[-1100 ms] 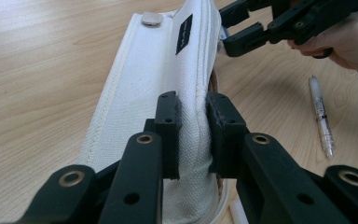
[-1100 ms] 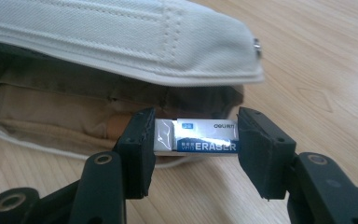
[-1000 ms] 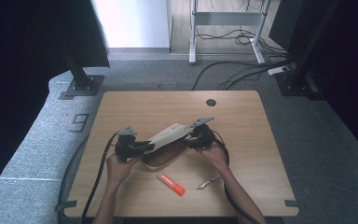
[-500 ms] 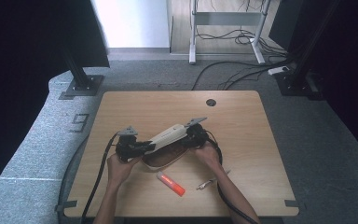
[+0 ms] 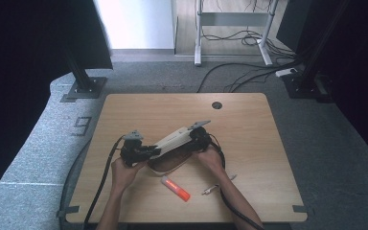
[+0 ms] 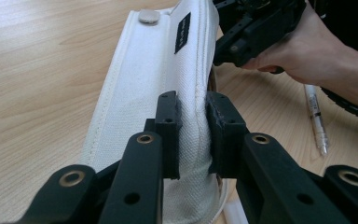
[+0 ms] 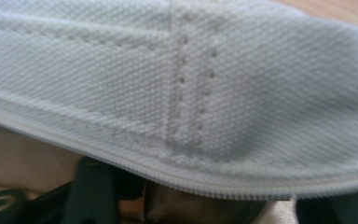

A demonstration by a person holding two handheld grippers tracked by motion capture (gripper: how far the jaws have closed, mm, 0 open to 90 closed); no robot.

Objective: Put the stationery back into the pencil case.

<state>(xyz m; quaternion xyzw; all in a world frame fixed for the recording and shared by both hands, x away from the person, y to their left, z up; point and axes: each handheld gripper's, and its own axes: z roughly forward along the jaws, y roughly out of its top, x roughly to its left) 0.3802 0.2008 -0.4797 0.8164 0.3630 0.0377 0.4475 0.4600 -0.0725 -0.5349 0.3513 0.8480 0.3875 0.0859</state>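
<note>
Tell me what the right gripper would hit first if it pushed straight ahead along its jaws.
Most likely the white woven-canvas pouch: its fabric and zipper edge lie directly across the right gripper, very close to its camera. Whether the jaws already touch it cannot be told.

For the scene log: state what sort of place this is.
Probably a lab or office workspace: a wooden desk with a cable hole, grey carpet, and loose cables under a frame behind.
</note>
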